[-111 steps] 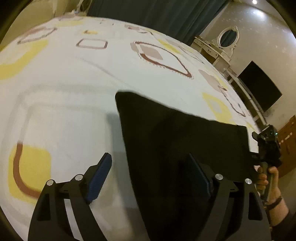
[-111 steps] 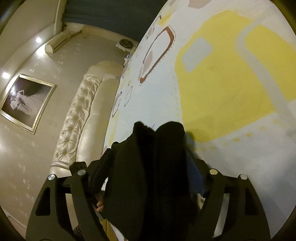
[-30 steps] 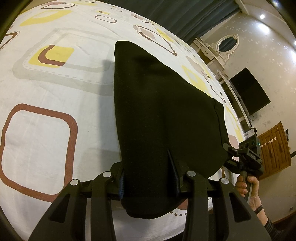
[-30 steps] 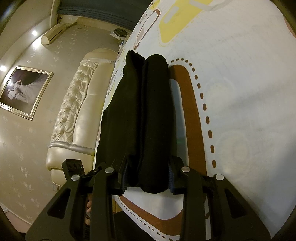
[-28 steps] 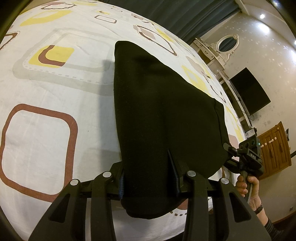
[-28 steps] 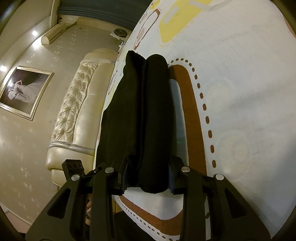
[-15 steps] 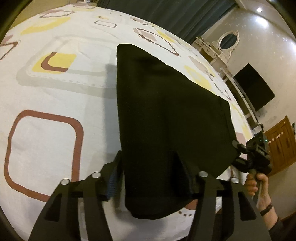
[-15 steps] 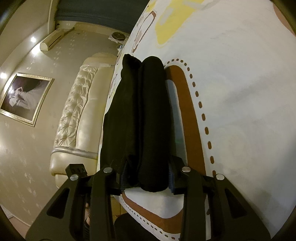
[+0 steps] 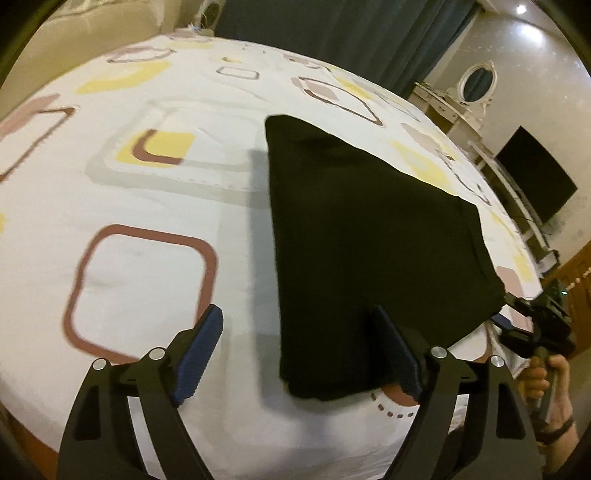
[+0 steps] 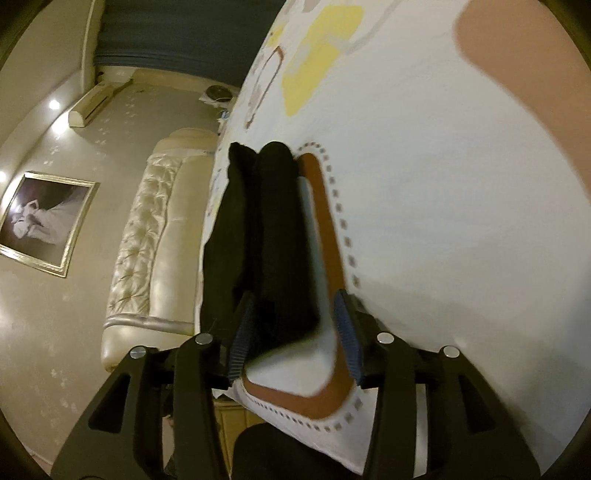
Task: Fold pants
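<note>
pants (image 9: 369, 236): we see them folded, black, flat on the bedsheet (image 9: 129, 206), centre-right of frame
left gripper (image 9: 299, 354): jaws opening, pads clear of the fabric corner between them
right gripper (image 10: 291, 332): jaws opening, fold edge between, right pad clear

A bed (image 9: 155, 229) with a white cover printed in yellow and brown squares fills the room. Dark curtains (image 9: 332, 33) hang behind it. A white dresser (image 9: 447, 110) with an oval mirror (image 9: 476, 83) and a black TV (image 9: 533, 179) line one wall; a cream tufted headboard (image 10: 147, 236), a framed picture (image 10: 44, 221) and an air conditioner (image 10: 96, 101) line another. Ceiling spotlights (image 10: 54, 104) glow.
</note>
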The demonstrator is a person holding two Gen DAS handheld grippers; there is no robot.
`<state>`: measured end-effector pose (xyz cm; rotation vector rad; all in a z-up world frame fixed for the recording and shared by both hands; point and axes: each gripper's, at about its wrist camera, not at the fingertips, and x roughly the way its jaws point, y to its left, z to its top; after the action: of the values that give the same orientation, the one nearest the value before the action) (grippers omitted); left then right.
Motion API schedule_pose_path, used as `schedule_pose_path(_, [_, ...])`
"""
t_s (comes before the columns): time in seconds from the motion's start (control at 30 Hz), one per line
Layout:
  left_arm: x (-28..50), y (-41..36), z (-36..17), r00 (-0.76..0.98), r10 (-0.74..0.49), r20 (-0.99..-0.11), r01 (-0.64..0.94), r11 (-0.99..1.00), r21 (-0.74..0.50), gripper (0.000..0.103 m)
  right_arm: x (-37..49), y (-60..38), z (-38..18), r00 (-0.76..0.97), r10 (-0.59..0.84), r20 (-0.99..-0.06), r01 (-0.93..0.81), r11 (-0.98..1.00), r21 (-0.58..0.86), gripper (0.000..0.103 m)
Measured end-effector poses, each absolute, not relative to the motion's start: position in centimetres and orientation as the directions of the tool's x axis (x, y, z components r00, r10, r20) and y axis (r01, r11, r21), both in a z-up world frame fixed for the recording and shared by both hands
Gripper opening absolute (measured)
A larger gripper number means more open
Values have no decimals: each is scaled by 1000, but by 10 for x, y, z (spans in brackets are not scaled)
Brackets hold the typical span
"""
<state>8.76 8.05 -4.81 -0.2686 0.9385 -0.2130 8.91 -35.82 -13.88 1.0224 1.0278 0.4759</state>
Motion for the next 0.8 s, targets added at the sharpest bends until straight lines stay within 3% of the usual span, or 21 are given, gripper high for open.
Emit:
schedule_pose_path(0.07, [81,78,-42,592,-257,-764,57,959,-278,82,82,-357,-132,469,717,-515,117,528,841,52])
schedule_pose_path(0.13, [72,70,-36,614,-213,-760,58,972,-226,82,73,-350,-121,466,678,-568,92,602,794,68])
schedule_pose_path(0.2, [62,62,-30,637,-161,-753,53,985,-166,82,65,-340,-109,471,623,-625,79,675,733,72])
schedule_pose_path(0.5, [32,56,-18,663,-69,-746,-29,993,-118,82,41,-297,-78,532,369,-762,29,892,452,73])
schedule_pose_path(0.8, [9,40,-4,694,-35,-720,-12,998,-60,82,31,-260,-63,575,241,-781,-44,963,265,75])
